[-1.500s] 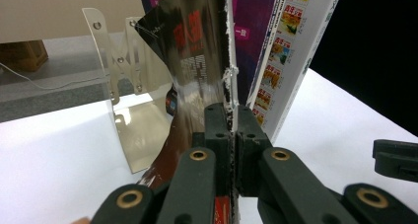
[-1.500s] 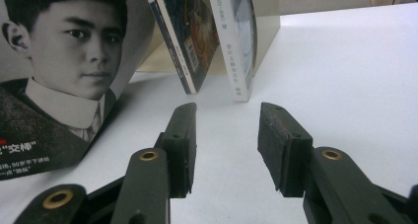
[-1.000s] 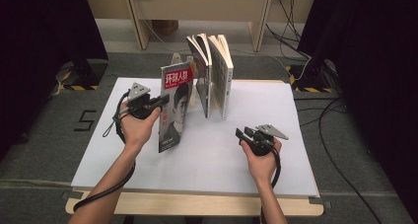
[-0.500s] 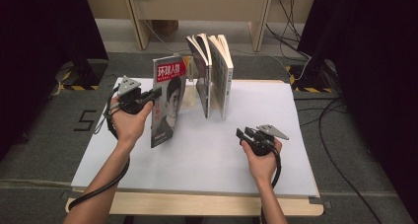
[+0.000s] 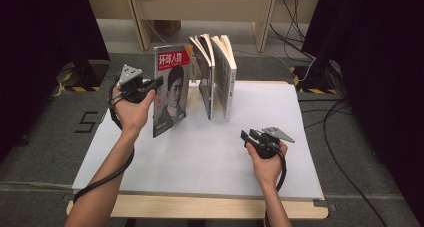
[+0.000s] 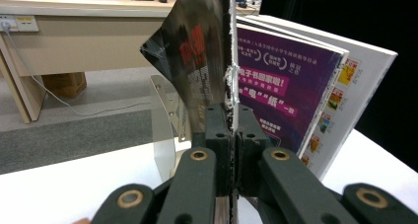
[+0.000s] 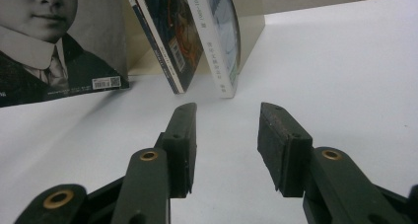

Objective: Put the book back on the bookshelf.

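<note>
A thin magazine [image 5: 170,89] with a red title and a black-and-white portrait on its cover hangs upright just above the white table top [image 5: 210,152]. My left gripper [image 5: 159,82] is shut on its left edge; in the left gripper view the jaws clamp the magazine's edge [image 6: 227,86] between them. Two books [image 5: 216,74] stand upright right of it, leaning against a bookend [image 6: 165,120]. My right gripper [image 5: 245,136] rests low at the table's right front, open [image 7: 226,135], nothing between its pads, pointing toward the books [image 7: 197,36].
A wooden desk [image 5: 200,7] stands behind the table on grey carpet. Cables [image 5: 340,112] lie on the floor at the right. Bare white table top stretches between the books and the right gripper.
My left gripper has lifted the magazine and carried it a little to the left, away from the books. The right gripper has stayed put.
</note>
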`<state>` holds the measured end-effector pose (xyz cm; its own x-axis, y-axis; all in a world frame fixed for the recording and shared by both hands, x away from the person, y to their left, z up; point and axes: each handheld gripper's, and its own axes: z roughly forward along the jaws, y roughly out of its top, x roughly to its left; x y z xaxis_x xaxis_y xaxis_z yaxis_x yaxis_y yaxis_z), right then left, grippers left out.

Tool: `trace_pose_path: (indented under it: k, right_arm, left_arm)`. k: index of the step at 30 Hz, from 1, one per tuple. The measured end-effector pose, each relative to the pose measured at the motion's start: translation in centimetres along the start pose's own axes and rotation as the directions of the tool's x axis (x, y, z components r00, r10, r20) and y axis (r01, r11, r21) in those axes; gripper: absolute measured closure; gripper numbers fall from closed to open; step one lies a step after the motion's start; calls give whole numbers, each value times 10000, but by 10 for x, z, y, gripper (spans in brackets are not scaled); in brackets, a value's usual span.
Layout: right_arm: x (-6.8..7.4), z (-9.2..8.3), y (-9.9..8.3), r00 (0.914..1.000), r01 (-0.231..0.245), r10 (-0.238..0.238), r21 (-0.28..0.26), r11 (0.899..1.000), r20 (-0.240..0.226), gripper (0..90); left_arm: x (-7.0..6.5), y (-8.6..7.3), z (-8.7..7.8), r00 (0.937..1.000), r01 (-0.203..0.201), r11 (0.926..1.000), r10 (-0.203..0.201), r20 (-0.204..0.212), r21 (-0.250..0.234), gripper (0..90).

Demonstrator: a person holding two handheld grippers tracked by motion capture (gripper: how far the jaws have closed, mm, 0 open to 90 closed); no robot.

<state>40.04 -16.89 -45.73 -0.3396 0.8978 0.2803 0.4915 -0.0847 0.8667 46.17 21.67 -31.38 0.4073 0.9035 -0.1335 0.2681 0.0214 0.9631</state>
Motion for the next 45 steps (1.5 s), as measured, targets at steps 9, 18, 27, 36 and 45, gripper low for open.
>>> trace_pose_path:
  k: [9, 18, 27, 36, 45]
  right_arm:
    - [-2, -1, 0, 9998, -186, 186, -25, 9998, 41, 597]
    - [-4, 0, -1, 9998, -206, 206, -9, 9998, -2, 597]
    - [-6, 1, -3, 9997, -253, 253, 63, 9997, -62, 596]
    - [-7, 2, -4, 9998, -205, 205, 89, 9998, -17, 596]
    - [-8, 4, -6, 9997, -235, 236, 128, 9996, -36, 596]
  left_arm:
    - [-1, 6, 11, 9998, 58, 9997, -62, -176, -218, 864]
    - [-4, 12, 30, 9997, 85, 9992, -93, -217, -378, 864]
    - [-3, 12, 42, 9989, 170, 9988, -189, -422, -465, 864]
    - [-3, 15, 53, 9981, 268, 9973, -305, -543, -679, 864]
    - [-3, 11, 70, 9975, 89, 9937, -166, -683, -1114, 863]
